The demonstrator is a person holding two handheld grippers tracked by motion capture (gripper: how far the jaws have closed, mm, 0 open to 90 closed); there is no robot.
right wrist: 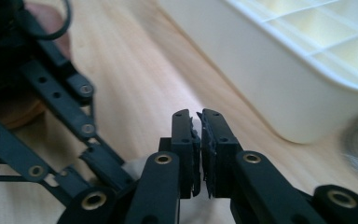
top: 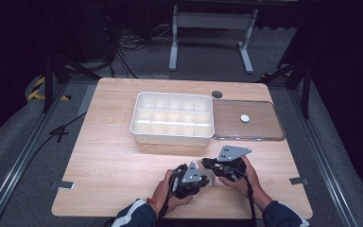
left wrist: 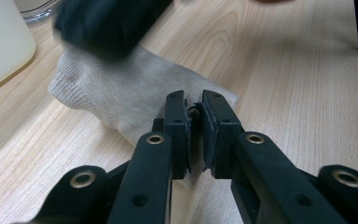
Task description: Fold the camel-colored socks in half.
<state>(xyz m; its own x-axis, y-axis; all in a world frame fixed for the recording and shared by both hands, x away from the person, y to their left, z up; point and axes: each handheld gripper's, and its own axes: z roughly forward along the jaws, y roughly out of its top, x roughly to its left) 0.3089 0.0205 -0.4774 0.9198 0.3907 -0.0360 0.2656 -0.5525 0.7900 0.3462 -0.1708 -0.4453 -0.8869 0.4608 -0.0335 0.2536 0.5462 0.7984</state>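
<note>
**Two grippers meet over a folded cloth at the near edge of the table**

A pale wooden table (top: 113,156) stands on grey floor in a dark room, with cables and a white metal frame (top: 212,33) behind it. Toward the back of the tabletop sits a white plastic organiser tray with a grid of small compartments (top: 172,118); just beside it, on its right, lies a flat clear plastic lid (top: 264,127) with a small white round piece (top: 245,118) on it.

Near the front edge, a beige knitted piece of cloth (left wrist: 116,88) lies flat on the wood, between the two hand-held tools. The left gripper (left wrist: 195,133) has its jaws closed almost together, pinching the near edge of the cloth. The right gripper (right wrist: 199,147) points toward the left one, its jaws likewise closed to a thin gap; a pale scrap shows below them, but whether they hold the cloth cannot be told.
</note>
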